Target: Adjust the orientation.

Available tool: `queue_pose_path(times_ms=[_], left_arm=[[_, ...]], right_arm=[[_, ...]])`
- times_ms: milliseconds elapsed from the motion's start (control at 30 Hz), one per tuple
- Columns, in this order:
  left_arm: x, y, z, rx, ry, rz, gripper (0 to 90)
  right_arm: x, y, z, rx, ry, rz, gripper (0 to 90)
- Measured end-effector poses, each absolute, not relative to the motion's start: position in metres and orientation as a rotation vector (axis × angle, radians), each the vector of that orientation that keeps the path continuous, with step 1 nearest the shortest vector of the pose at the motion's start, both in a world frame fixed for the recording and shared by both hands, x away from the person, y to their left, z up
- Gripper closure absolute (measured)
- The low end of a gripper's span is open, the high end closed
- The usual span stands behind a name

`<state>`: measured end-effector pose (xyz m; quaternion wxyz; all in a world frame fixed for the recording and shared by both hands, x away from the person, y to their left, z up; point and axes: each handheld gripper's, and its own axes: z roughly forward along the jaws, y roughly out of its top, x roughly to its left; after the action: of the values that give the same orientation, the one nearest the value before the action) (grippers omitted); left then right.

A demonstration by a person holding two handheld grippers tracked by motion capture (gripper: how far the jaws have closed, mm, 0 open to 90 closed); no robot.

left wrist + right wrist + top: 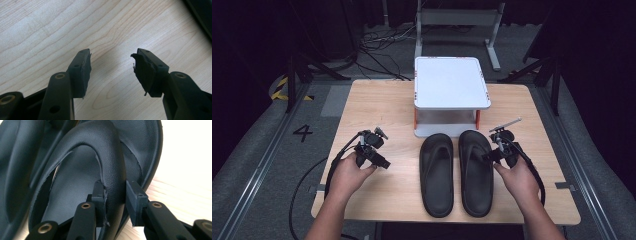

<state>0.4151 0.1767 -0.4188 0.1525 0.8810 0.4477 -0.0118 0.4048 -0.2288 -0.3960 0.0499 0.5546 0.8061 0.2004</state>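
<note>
Black flip-flops lie side by side on the wooden worktop (377,200), before a white stand (451,82). The right hand-held gripper (113,195) is clamped on the right flip-flop's strap (110,157); the left hand-held gripper (111,67) hangs apart over bare wood.

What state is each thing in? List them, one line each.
Left gripper: jaws open, nothing between them, over bare table.
Right gripper: jaws closed on the right sandal's strap.
Right sandal: flat on the table, strap gripped.
Left sandal: flat on the table, untouched, beside the other.
White stand: upright, top bare.
</note>
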Motion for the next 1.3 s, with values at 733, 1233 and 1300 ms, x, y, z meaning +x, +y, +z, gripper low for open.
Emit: queue_pose_path(times_ms=[733,1233,1300], left_arm=[[0.418,0.176,-0.419,2.526,1.276,-0.044,46.9],[0.422,0.175,-0.417,2.533,1.27,-0.046,46.8],[0.421,0.175,-0.417,2.53,1.276,-0.046,46.8]], right_arm=[[0.401,-0.211,-0.403,1.669,2.489,0.608,49.8],[0.366,-0.195,-0.38,1.477,2.513,0.698,43.1],[0.363,-0.19,-0.38,1.499,2.525,0.716,38.1]])
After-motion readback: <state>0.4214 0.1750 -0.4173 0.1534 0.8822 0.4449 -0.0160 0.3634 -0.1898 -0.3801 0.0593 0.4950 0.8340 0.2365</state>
